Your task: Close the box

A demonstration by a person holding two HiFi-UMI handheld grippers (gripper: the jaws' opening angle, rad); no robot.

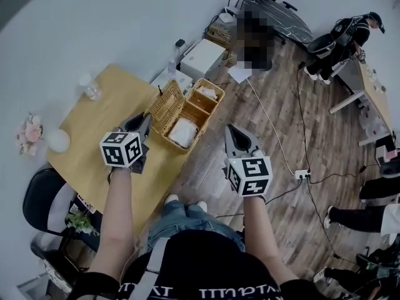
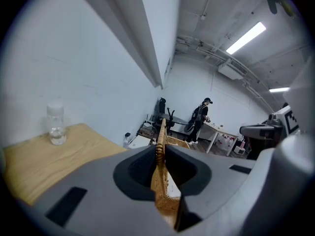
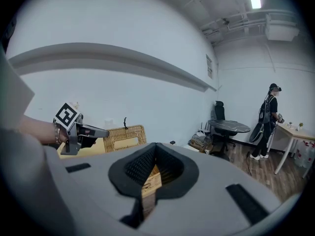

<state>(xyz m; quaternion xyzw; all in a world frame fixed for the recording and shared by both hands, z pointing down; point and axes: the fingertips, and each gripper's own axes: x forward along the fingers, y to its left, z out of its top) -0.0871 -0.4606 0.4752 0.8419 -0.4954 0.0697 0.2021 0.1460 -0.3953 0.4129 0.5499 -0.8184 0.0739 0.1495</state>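
The box (image 1: pixel 200 120) sat at the near right edge of the table (image 1: pixel 106 136), a pale wood-look top, smooth and flat. It was a rectangular basket in honey-coloured wicker, woven tight, with what looked like a divider across the middle and a soft white bundle (image 1: pixel 183 132) lying in the nearer half (couldn't tell what it actually was). The lid (image 1: pixel 165 106) was a flat woven panel with a thicker braided border, standing up on edge along the box's left side, so nothing was closed yet. As far as I could judge, this was the grab-the-lid step: the left gripper (image 1: pixel 145 120) had its jaws nearly together, pinched on the lid's top rim, and in the left gripper view the braided edge ran straight up between the dark pads (image 2: pixel 147 168). The right gripper (image 1: pixel 232 130) hung out over the floor, well apart from the box, jaws together and holding nothing, same story in the right gripper view. The next move probably calls for swinging the lid over to the right on its hinge side and easing it down flush. Wicker flexes and is a bit slippery, so I'd expect a thin pinch like that to want a steady arc, not a yank. A small clear jar (image 1: pixel 90 87) stood at the far corner, out of the way.
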